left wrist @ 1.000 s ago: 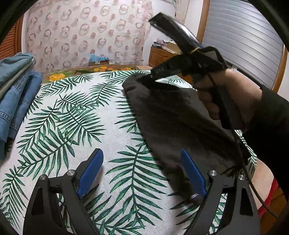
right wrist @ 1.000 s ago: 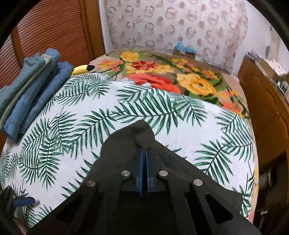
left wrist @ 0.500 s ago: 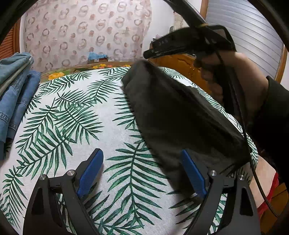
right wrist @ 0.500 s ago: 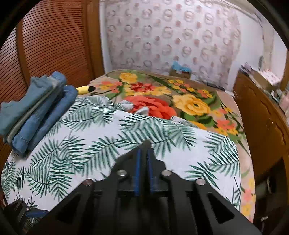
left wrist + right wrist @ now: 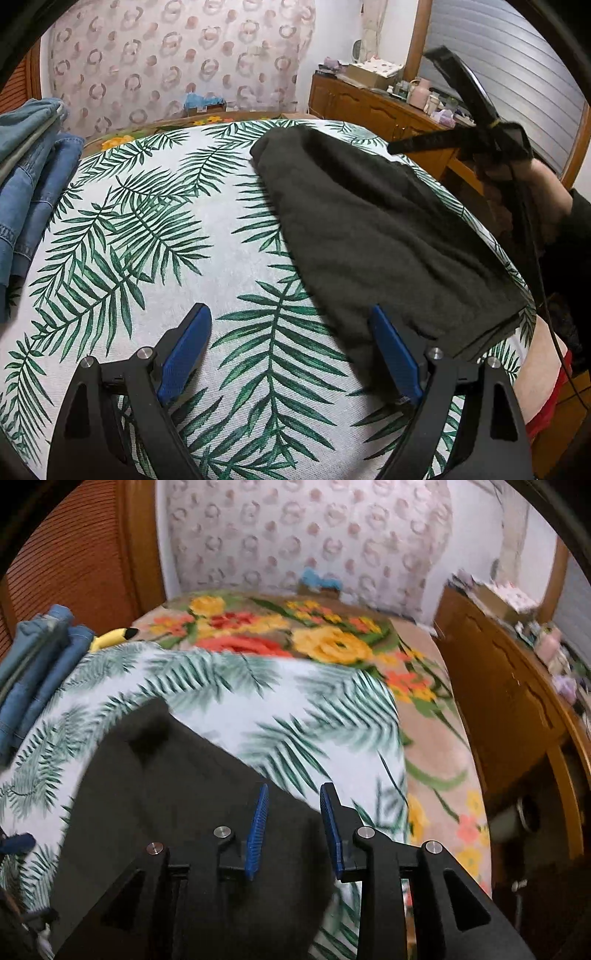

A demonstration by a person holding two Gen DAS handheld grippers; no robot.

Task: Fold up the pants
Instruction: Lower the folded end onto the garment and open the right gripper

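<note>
- The dark pants point(image 5: 373, 236) are lying folded flat on the bed cover point(image 5: 155, 236), the white one with green leaves, over on its right side.
- I am holding my left tool point(image 5: 288, 350) low over the cover, with its two blue pads spread wide and nothing between them.
- Its right pad is just beside the near edge of the pants.
- My right tool point(image 5: 291, 827) is sitting over the right edge of the pants, and its jaws have just been opening to a small gap.
- Nothing is pinched between them; the cloth is lying below.
- My right hand point(image 5: 524, 199) is showing at the far right side of the pants.
- A pile of blue jeans point(image 5: 29, 177) is resting at the left edge of the bed, well apart from the pants.
</note>
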